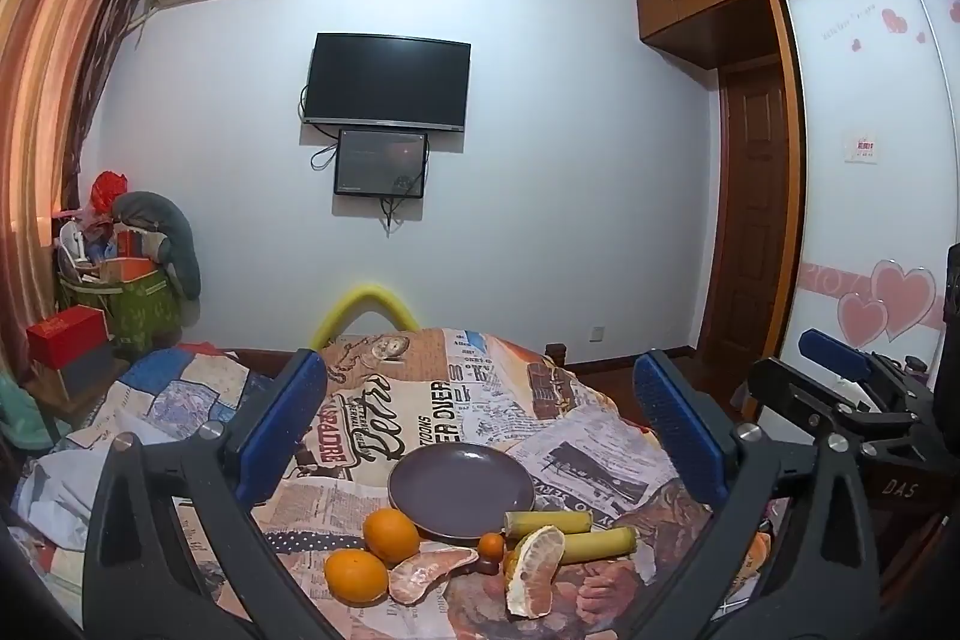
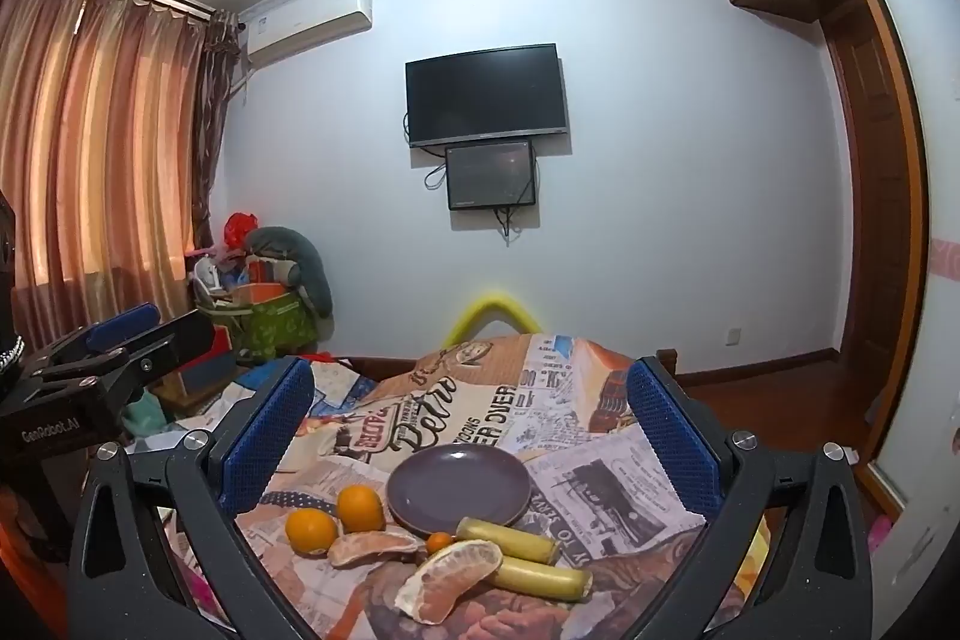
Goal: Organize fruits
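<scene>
**A:** Both tongs are hanging wide apart and holding nothing: left tongs [image 1: 480, 436], right tongs [image 2: 468, 436]. The fruit is sitting just ahead of and below them on the bed [image 1: 456, 388], right in front of an empty plate [image 1: 461, 489].

**B:** Two whole oranges [image 1: 391, 534] are lying toward the left finger. I'm judging them firm and roundish, likely to roll, so a squeeze across the middle looks safest.

**A:** The peeled segments [image 1: 534, 571] are looking soft and easily crushed; I'd go gently, pinching the thick back. The two yellow cylinders [image 2: 509, 540], toward the right finger, seem stiff, so a grip across the middle should do.

**B:** There's a tiny orange fruit [image 1: 491, 546] tucked between the pieces, awkward to reach. Something orange is also peeking out behind the right finger, mostly hidden. And the rumpled cover is making it hard to tell how level things are lying.
</scene>
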Demonstrator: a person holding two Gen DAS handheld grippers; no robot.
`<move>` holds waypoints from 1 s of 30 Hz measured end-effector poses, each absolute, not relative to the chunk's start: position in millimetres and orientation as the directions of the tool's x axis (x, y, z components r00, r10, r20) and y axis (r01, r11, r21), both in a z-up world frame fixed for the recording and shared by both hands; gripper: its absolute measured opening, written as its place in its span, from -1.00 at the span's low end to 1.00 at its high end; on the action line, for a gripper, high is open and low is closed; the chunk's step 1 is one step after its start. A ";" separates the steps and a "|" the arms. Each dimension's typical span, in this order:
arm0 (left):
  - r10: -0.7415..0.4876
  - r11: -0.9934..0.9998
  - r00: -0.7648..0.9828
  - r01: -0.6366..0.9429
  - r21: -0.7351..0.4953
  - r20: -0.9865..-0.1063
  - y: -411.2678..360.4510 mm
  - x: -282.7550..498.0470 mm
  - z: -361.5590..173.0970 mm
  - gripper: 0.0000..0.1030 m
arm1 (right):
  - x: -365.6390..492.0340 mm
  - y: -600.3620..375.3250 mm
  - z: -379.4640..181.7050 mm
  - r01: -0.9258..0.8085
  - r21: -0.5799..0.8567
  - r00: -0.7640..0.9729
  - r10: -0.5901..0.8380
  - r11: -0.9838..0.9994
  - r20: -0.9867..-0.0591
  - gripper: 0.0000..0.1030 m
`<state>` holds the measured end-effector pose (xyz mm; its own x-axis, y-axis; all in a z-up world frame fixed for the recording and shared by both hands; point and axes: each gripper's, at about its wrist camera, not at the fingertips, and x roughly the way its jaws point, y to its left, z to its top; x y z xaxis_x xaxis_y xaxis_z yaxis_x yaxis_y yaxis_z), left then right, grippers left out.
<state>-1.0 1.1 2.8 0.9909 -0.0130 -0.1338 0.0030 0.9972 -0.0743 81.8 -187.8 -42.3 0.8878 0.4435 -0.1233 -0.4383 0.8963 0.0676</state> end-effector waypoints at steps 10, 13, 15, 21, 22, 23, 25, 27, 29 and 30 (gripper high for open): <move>-0.013 0.998 0.991 0.005 -0.059 -0.134 -1.5 -0.1 0.1 1.00 | 79.4 -182.1 -45.5 -0.436 0.066 0.889 0.441 0.898 -0.121 1.00; -0.015 0.998 0.991 0.007 -0.060 -0.134 -1.5 -0.3 0.4 1.00 | 79.5 -182.2 -45.7 -0.435 0.067 0.890 0.440 0.898 -0.121 1.00; -0.019 0.998 0.991 0.011 -0.060 -0.134 -1.6 -0.6 0.5 1.00 | 79.3 -182.1 -45.7 -0.435 0.067 0.890 0.440 0.898 -0.121 1.00; -0.030 0.998 0.991 0.022 -0.061 -0.129 -1.4 -3.4 1.6 1.00 | 79.3 -182.8 -46.1 -0.436 0.069 0.889 0.441 0.897 -0.121 1.00; -0.029 0.998 0.992 0.022 -0.060 -0.127 -1.2 -4.1 2.1 1.00 | 79.0 -182.8 -46.2 -0.437 0.070 0.889 0.442 0.897 -0.121 1.00; -0.028 0.998 0.992 0.021 -0.058 -0.124 -1.2 -4.5 2.1 1.00 | 78.6 -183.0 -46.2 -0.436 0.070 0.889 0.442 0.897 -0.120 1.00; -0.029 0.998 0.992 0.022 -0.057 -0.123 -1.9 -3.7 2.3 1.00 | 78.6 -183.2 -46.1 -0.437 0.069 0.889 0.442 0.897 -0.120 1.00; -0.029 0.998 0.992 0.023 -0.054 -0.120 -2.4 -4.1 2.3 1.00 | 78.7 -183.9 -46.1 -0.438 0.069 0.889 0.443 0.897 -0.119 1.00; -0.026 0.999 0.993 0.020 -0.050 -0.117 -3.5 -4.6 2.2 1.00 | 78.1 -184.5 -45.9 -0.438 0.069 0.888 0.443 0.896 -0.118 1.00; -0.026 0.999 0.993 0.021 -0.049 -0.117 -4.1 -4.3 2.2 1.00 | 78.1 -184.3 -45.5 -0.438 0.070 0.888 0.444 0.896 -0.119 1.00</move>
<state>-4.3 -4.1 2.2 0.9928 -0.0262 -0.1166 0.0206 0.9986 -0.0488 78.1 -184.3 -45.5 0.8883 0.4436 -0.1189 -0.4382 0.8962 0.0699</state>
